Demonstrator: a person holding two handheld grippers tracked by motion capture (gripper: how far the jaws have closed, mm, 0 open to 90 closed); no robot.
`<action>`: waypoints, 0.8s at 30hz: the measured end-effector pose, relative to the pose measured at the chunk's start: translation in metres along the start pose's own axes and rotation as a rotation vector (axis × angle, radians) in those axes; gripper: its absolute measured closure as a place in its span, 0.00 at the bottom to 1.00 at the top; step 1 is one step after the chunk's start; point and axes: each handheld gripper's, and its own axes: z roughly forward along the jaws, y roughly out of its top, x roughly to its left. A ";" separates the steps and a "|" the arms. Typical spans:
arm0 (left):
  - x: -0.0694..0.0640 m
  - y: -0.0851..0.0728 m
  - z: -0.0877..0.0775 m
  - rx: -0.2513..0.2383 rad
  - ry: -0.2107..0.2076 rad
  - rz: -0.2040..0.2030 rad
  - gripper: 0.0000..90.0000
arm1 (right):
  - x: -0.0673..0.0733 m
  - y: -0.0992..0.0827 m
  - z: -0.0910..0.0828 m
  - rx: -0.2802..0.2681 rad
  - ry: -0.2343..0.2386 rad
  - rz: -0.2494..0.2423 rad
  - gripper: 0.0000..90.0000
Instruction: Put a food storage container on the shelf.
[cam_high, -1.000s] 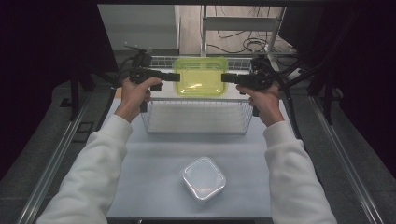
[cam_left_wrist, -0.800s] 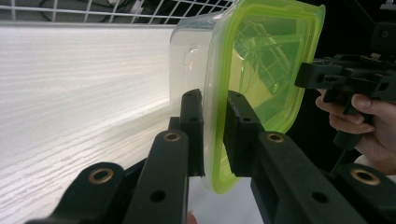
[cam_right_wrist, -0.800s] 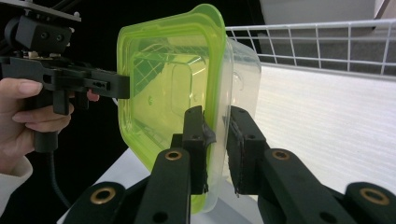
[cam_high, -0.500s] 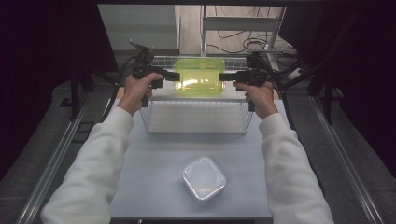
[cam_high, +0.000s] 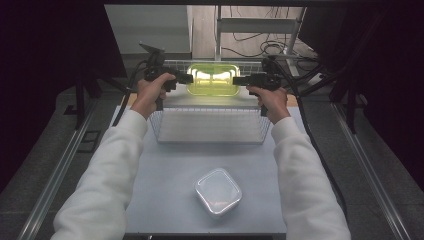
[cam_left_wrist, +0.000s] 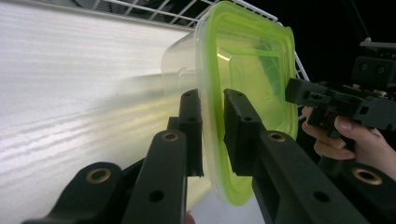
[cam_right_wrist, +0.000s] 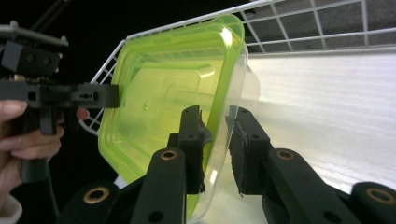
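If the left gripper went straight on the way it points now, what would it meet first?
The left gripper already pinches the rim of the green-lidded container. Pushed straight on, it would likely drive that container toward the right gripper at the opposite rim; depth is unclear.

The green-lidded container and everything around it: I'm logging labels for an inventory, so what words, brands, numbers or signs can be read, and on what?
None: no readable text in any view.
Green-lidded container: the lid bears only moulded ridges, no lettering.
Clear lidded container on the table: no label to be seen.
Wire basket: no tag.
Left gripper and right gripper: plain black fingers with brass bushings, no markings.
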 end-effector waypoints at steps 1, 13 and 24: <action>0.001 0.001 0.001 -0.003 -0.002 -0.005 0.87 | -0.001 0.000 0.002 -0.003 0.000 0.025 0.82; 0.008 0.002 0.010 -0.022 0.019 -0.034 0.79 | -0.010 0.001 0.013 -0.038 -0.008 0.142 0.79; 0.003 0.002 0.006 -0.089 0.035 -0.005 0.42 | -0.007 0.000 0.008 -0.072 -0.021 0.110 0.59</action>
